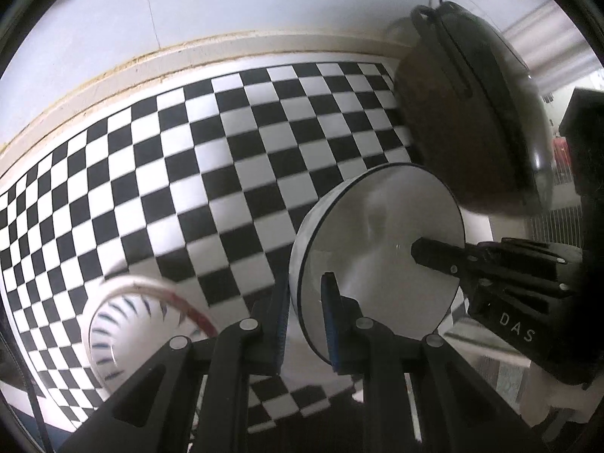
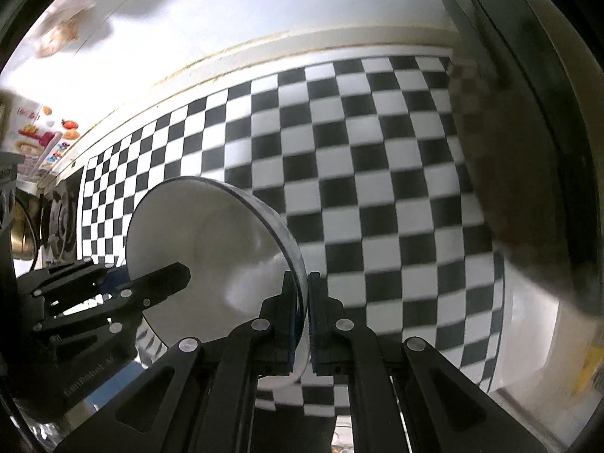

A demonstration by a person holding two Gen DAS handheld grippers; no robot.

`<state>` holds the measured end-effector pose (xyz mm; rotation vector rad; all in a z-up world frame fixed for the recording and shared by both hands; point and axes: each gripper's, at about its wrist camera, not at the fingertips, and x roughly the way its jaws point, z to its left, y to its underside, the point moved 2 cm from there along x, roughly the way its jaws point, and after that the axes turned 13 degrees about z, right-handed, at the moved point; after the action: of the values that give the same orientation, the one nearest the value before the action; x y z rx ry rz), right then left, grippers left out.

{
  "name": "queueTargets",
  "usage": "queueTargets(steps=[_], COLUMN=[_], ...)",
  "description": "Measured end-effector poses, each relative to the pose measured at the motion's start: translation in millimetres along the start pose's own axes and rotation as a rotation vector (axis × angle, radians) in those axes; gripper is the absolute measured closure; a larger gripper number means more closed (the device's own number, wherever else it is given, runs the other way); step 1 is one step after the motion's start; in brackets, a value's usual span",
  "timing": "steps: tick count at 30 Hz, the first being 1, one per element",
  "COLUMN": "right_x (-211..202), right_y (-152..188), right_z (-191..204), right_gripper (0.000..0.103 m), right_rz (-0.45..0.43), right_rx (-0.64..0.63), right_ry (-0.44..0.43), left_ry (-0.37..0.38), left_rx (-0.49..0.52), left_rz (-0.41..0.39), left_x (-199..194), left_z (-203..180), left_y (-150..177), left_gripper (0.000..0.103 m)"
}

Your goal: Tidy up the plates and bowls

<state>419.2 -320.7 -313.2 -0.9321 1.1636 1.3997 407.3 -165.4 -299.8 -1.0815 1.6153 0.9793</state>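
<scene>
Both grippers pinch one white bowl (image 1: 377,249) above a checkered cloth (image 1: 211,158).
Left gripper (image 1: 304,324) and right gripper (image 2: 305,324) clamp opposite rims; a dark pot (image 1: 472,113) sits beyond, a striped bowl (image 1: 128,332) left of the left fingers.

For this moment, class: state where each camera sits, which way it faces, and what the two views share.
Left wrist: on the left gripper, looking steeply down at the checkered cloth, the white bowl it clamps, and a patterned bowl; the right gripper shows.
Right wrist: on the right gripper, facing down; the left gripper shows.
Shared: both grippers pinch opposite rims of the one white bowl, beside a dark pot.
</scene>
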Motion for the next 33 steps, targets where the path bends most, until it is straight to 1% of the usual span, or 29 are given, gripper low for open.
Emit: queueTargets(steps=[6, 12, 19, 29, 33], right_x=[16, 37, 58, 81, 87], right_y=[42, 54, 58, 61, 61], right_z=[4, 2, -2, -5, -5], right_gripper=[0.096, 0.096, 0.096, 0.096, 0.096], right_rz=[0.016, 0.046, 0.087, 0.137, 0.143], right_rx=[0.009, 0.026, 0.027, 0.025, 0.019], right_ry=[-0.044, -0.069, -0.073, -0.078, -0.073], left_ry=[-0.018, -0.029, -0.032, -0.04, -0.048], left_rx=[0.019, 0.022, 0.003, -0.025, -0.028], left_rz=[0.025, 0.059, 0.095, 0.136, 0.136], left_x=[4, 19, 39, 59, 63], left_z=[0, 1, 6, 10, 12], left_y=[28, 42, 49, 52, 51], left_gripper=[0.088, 0.088, 0.088, 0.088, 0.088])
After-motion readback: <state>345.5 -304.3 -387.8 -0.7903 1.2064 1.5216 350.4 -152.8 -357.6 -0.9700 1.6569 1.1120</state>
